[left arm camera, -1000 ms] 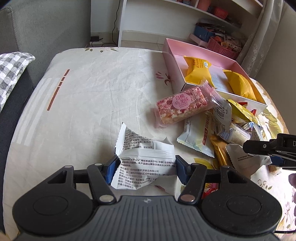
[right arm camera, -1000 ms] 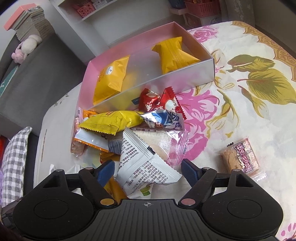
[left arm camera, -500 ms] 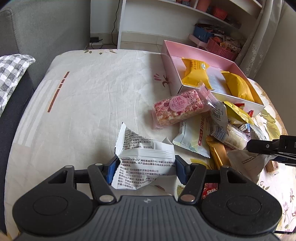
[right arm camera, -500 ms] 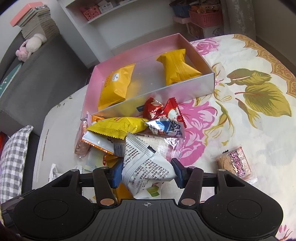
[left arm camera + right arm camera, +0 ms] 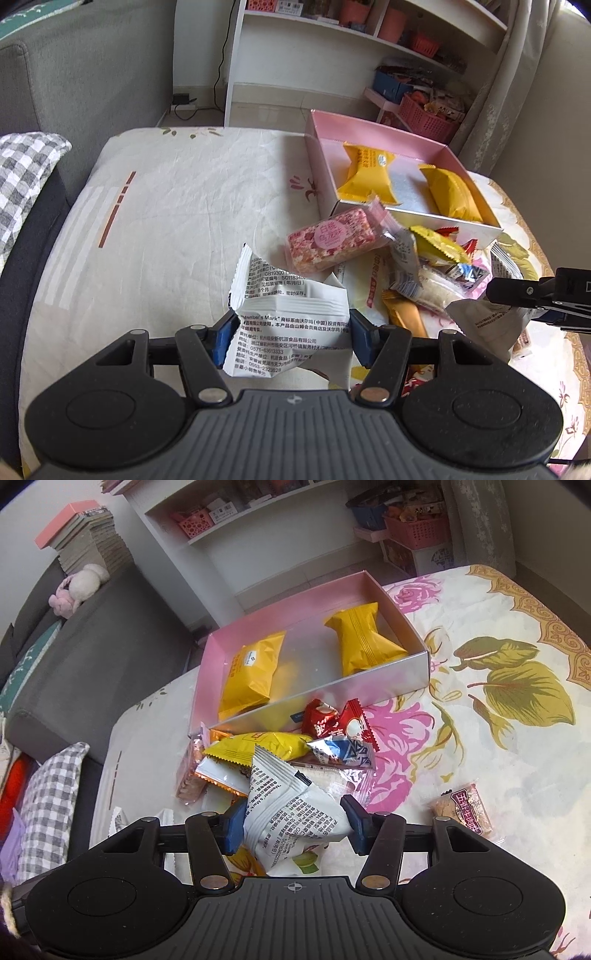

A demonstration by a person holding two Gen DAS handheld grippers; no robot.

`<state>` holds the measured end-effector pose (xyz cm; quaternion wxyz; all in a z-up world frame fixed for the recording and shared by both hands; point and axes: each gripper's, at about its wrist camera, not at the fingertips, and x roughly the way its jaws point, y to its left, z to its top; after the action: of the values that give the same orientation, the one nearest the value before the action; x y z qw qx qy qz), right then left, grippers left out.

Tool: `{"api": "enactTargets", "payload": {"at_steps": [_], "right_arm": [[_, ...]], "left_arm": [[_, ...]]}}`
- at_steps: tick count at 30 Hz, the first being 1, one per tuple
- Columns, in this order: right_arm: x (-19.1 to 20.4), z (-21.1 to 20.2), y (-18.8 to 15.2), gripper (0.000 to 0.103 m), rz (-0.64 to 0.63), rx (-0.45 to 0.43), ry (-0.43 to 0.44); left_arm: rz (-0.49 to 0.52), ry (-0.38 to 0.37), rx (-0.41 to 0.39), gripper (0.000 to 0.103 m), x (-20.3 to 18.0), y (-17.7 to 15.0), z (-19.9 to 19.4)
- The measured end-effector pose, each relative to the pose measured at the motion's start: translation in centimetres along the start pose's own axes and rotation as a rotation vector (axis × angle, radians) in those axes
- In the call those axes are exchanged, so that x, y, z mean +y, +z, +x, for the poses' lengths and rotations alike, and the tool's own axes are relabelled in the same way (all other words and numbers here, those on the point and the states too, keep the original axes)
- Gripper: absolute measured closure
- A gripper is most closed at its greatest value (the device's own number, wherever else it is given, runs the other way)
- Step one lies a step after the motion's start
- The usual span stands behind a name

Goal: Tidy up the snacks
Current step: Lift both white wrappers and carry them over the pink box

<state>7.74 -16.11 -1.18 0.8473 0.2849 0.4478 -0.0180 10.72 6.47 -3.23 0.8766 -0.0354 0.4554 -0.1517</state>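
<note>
My left gripper is shut on a white snack packet and holds it above the cloth. My right gripper is shut on another white snack packet, lifted above the snack pile; it also shows in the left wrist view. The pink box lies beyond the pile with two yellow packets in it. The same box shows in the left wrist view.
A pile of mixed snacks lies in front of the box, with a pink bar at its left. A small brown snack lies alone at the right. A sofa and shelves stand behind the table.
My right gripper closed on the white packet and lifted it off the pile. My left gripper rose with its packet. Both views pulled back and up from the table.
</note>
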Motion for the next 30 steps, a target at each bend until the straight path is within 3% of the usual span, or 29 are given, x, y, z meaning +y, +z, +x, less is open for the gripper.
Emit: {"api": "enactTargets", "payload": {"at_steps": [16,30], "right_arm": [[-0.6,-4.1,2.2,0.050,0.043,-0.116,0.060],[-3.3,-5.6,6.0,0.050,0.129,-0.279,0.021]], "left_arm": [[-0.017,-0.047,-0.122,0.046,-1.3,1.6,-3.0],[-0.095,-0.100,-0.208,0.046,-3.5,4.2,-2.0]]}}
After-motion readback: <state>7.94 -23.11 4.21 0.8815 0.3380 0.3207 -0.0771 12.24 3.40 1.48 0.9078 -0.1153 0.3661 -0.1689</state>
